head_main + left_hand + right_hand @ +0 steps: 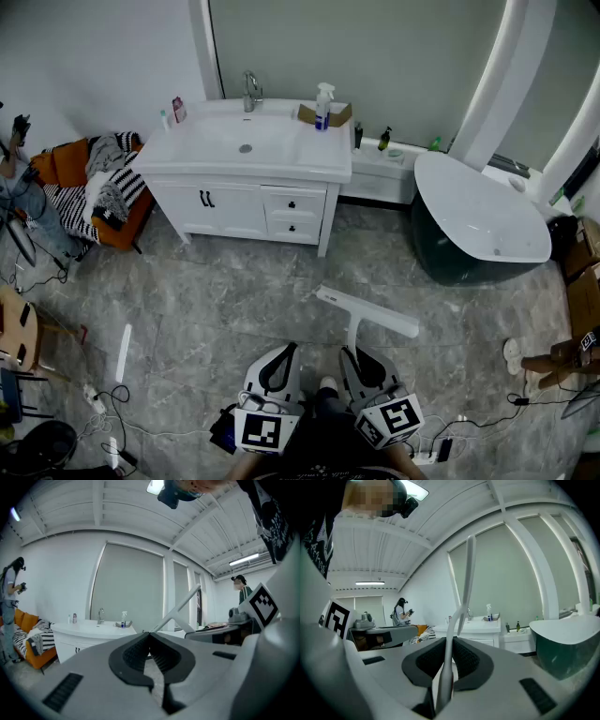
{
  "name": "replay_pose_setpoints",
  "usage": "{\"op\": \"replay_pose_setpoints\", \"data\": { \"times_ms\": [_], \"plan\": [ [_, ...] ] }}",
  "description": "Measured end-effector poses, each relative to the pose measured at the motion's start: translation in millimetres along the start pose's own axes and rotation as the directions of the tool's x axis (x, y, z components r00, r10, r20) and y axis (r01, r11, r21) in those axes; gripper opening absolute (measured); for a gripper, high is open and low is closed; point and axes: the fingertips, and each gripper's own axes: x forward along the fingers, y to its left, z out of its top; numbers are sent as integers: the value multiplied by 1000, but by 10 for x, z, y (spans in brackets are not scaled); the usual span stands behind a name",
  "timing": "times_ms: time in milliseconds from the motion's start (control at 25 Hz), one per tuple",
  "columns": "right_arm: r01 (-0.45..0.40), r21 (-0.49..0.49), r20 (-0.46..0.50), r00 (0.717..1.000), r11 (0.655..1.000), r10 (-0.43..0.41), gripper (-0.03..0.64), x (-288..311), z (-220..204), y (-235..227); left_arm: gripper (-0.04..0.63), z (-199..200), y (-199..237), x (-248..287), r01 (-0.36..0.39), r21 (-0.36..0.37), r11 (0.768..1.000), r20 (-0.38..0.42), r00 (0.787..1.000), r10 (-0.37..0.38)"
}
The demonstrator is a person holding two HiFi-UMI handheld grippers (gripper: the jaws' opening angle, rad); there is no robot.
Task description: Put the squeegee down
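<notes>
A white squeegee [364, 313] hangs over the grey tiled floor, its handle gripped by my right gripper [354, 352], its blade out ahead. In the right gripper view the handle [449, 663] runs up between the closed black pads [465, 661] and the blade [467, 581] stands upright in front. My left gripper [281, 359] is beside it on the left, shut with nothing between its pads [160, 656]. From the left gripper view the squeegee [182, 604] shows to the right, slanting upward.
A white vanity [246, 155] with a tap, spray bottle [322, 106] and small bottles stands ahead. A white bathtub [480, 220] lies to the right. An orange couch [89, 192] and a person [400, 611] are at the left. Cables [108, 412] trail on the floor.
</notes>
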Motion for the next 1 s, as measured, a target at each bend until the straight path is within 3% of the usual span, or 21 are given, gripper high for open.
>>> {"op": "replay_pose_setpoints", "data": {
  "times_ms": [720, 1000],
  "plan": [
    [-6, 45, -1, 1000, 999, 6, 52, -74, -45, -218, 5, -20, -136, 149, -4, 3, 1000, -4, 1000, 4],
    [-78, 154, 10, 997, 985, 77, 52, -68, 5, -508, 5, -29, -314, 387, -12, 6, 1000, -20, 1000, 12]
  ]
}}
